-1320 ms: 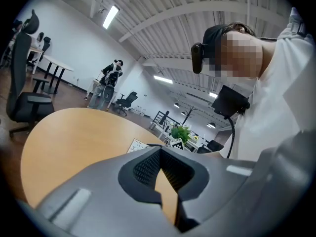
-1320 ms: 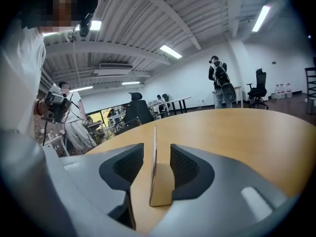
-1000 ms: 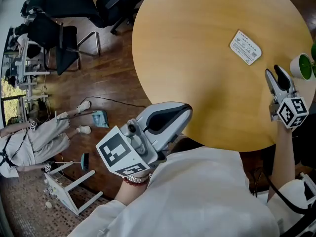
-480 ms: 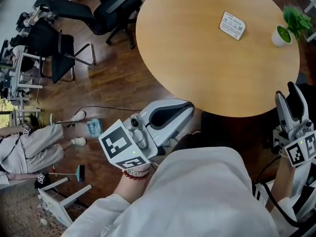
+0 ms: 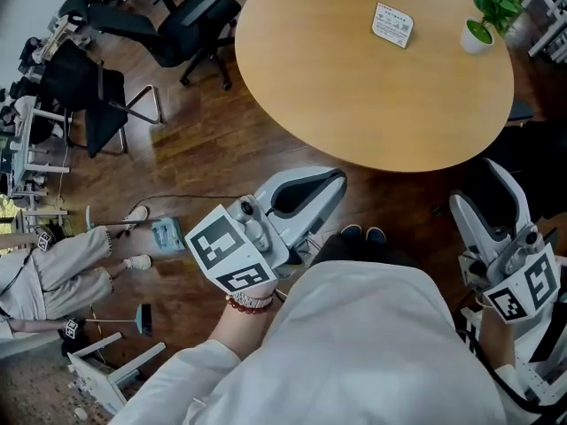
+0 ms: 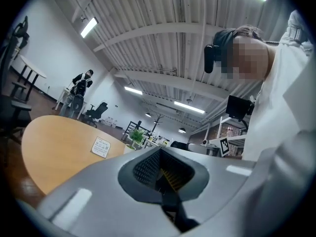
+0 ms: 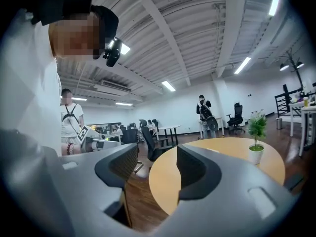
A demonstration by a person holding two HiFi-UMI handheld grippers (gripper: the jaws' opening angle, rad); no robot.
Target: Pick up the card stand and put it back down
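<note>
Since a second ago the round wooden worktop (image 5: 354,104) has slid up and away in the head view. The wearer has backed off, and dark floor now lies between the worktop's edge and the person's feet.

The right hand-held gripper (image 5: 483,189), which was over the worktop's near edge close to the card, now hangs clear of it over the floor. Its jaws are spread wide with nothing between them. Its own view shows only the worktop's edge and floor through the gap (image 7: 153,169).

The left hand-held gripper (image 5: 332,181) is held at the body, also off the worktop, in much the same place as before. Its jaws are pressed together on nothing (image 6: 160,174).

The potted plant (image 5: 483,20) stands near the far right rim. The card stand (image 5: 392,25) sits on the worktop near the plant on its left, well apart from both grippers. It looks as if it has been put back, though I cannot tell from here whether it stands squarely or leans.

What could go wrong:
- The main risk is another reach. From this far back an arm would have to stretch across the whole worktop. A long, unsteady approach could push the light card flat or slide it instead of gripping it.
- A sweep from the right could clip the plant and tip its pot.
- Further backing away is also a risk, since a cable (image 5: 190,199) trails on the floor on the left behind the left gripper.
</note>
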